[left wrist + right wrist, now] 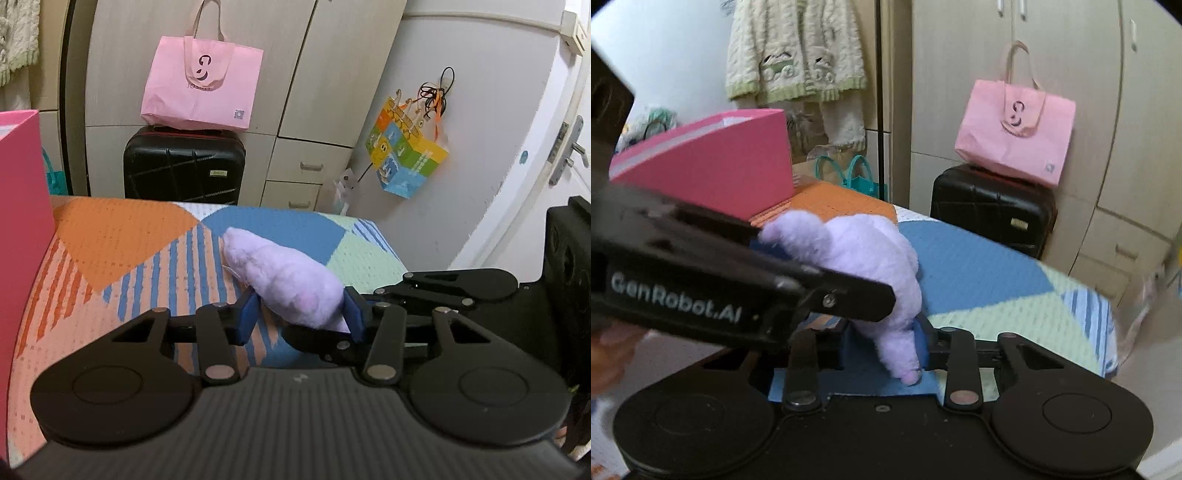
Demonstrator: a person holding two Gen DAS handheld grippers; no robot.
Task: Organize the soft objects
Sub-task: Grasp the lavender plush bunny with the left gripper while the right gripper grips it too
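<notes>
Two hand-held grippers are closed on a single lilac plush toy [280, 280] above a bed covered with a patterned blanket [122, 240] in orange, blue and pale green. The left gripper [299, 314] is seen clamped across the toy's thicker near end, its blue pads pressed into the fur on either side, while the right gripper [886, 350] is pinched tight on a thin lower limb of the same toy. The toy is held near the middle of the blanket, with one pink box [713, 166] standing open at the blanket's far corner, judged to be the likely destination. For the step to be done well, both grips would best be kept firm and moved together, so that the limp body is not stretched or dropped, and the toy carried clear of the box's rim before being released. Counted in view: one plush toy, one pink box, one pink tote bag [203, 85], one black suitcase [184, 166], and one multicoloured gift bag [406, 155] hung on the wall.
</notes>
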